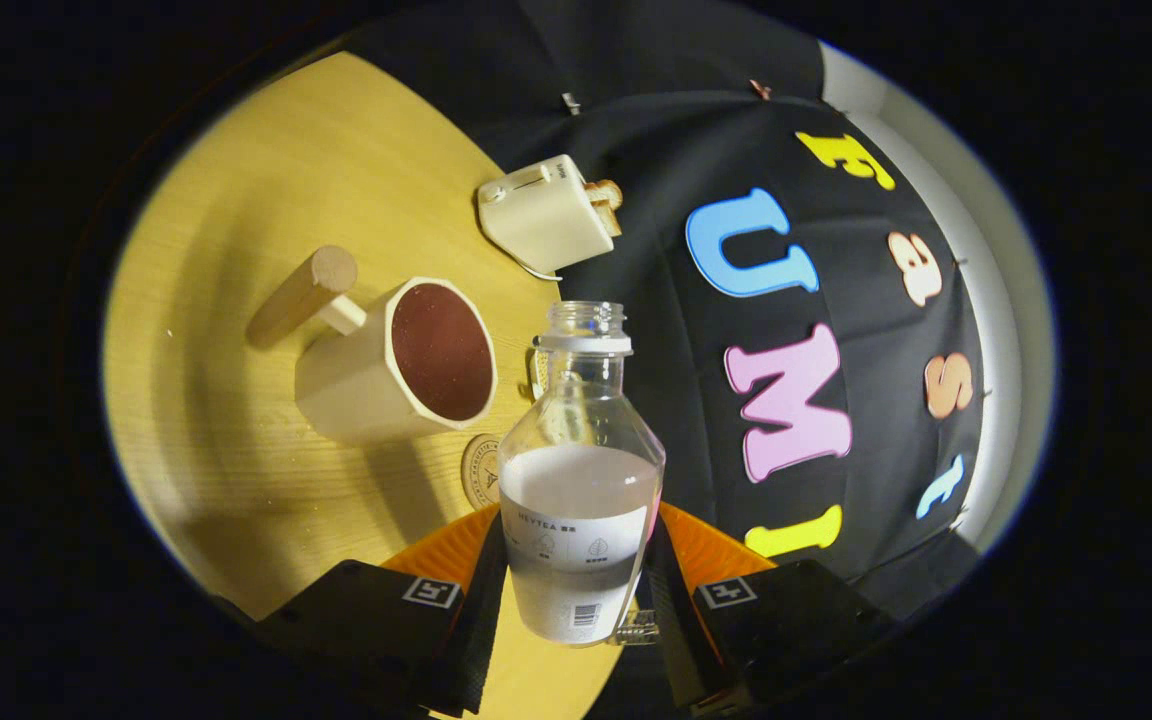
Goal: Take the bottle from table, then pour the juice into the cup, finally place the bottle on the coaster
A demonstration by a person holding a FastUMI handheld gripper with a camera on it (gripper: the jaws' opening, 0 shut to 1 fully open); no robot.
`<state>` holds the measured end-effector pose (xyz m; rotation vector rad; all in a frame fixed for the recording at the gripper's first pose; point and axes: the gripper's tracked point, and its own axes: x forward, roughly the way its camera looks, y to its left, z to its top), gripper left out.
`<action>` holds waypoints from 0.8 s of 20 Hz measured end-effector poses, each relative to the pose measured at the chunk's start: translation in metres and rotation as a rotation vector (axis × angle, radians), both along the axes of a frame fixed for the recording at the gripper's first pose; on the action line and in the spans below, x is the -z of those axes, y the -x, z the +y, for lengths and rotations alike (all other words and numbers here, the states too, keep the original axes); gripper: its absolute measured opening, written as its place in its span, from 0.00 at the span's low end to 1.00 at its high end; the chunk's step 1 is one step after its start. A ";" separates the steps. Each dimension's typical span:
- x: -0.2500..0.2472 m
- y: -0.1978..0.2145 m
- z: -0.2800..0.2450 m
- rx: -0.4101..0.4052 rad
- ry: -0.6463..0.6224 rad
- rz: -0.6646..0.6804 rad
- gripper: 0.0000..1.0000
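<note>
Gripper [576, 590] fingers clamp both sides of a clear, uncapped bottle [579, 480] w/ white juice (about half full), held above the yellow wooden table [236, 200]. Beyond it: cream cup [396, 365] w/ wooden handle, round coaster [481, 470] beside bottle, small cream toaster [546, 215] further off.

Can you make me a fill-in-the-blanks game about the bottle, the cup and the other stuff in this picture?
1. The gripper holds the bottle between its two ____.
2. The bottle has no ____ on its neck.
3. The cup has a wooden ____ on its side.
4. The round coaster lies on the table between the cup and the ____.

Missing words: fingers; cap; handle; bottle
</note>
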<state>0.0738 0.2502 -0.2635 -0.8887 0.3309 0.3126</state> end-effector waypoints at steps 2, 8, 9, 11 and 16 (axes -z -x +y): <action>0.002 0.004 0.000 0.028 -0.124 0.012 0.71; -0.014 0.013 -0.008 0.088 -0.534 0.086 0.71; -0.018 0.011 -0.011 0.097 -0.595 0.087 0.71; -0.026 0.004 -0.015 0.111 -0.711 0.087 0.71; -0.036 -0.033 -0.023 0.203 -0.939 0.104 0.71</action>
